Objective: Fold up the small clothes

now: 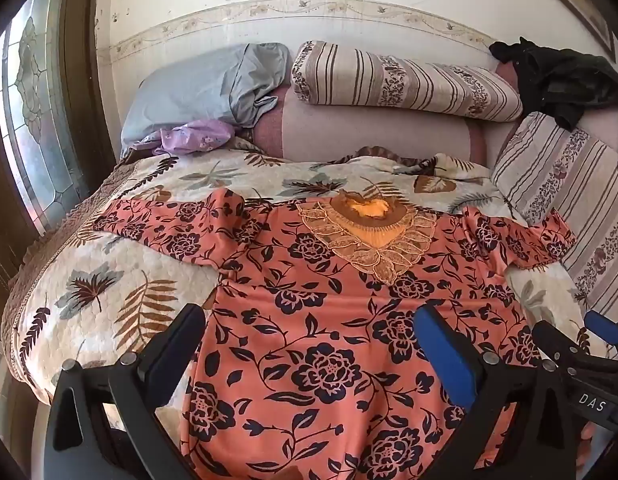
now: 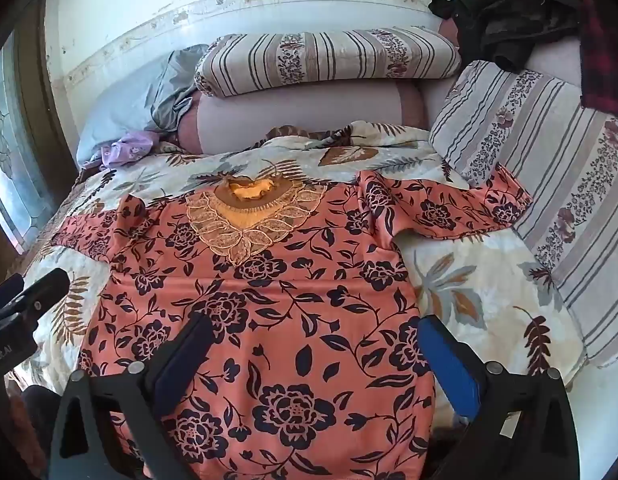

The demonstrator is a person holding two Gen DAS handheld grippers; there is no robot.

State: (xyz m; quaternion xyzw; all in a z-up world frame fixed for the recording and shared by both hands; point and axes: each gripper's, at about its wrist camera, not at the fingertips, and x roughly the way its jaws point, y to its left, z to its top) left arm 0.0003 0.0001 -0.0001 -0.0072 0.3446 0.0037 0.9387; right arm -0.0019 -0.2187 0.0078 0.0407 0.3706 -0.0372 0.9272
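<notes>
An orange top with dark flower print [image 1: 333, 320] [image 2: 269, 320] lies spread flat on the bed, front up, its lace collar [image 1: 369, 236] [image 2: 249, 216] toward the pillows and both short sleeves out to the sides. My left gripper [image 1: 309, 320] hovers open above the lower body of the top, nothing between its fingers. My right gripper [image 2: 313, 328] is open too, above the lower right part of the top. In the left wrist view the right gripper [image 1: 577, 340] shows at the right edge. The left gripper's fingers [image 2: 41, 288] show at the left edge of the right wrist view.
A leaf-print quilt [image 1: 109, 272] [image 2: 469, 280] covers the bed. Striped pillows [image 1: 401, 76] [image 2: 549, 168] line the headboard and right side, with a grey pillow [image 1: 197, 84] and a lilac cloth [image 1: 197, 136] at the back left. Dark clothes [image 1: 561, 76] [image 2: 505, 24] are heaped at the back right. A glass door [image 1: 33, 120] stands left.
</notes>
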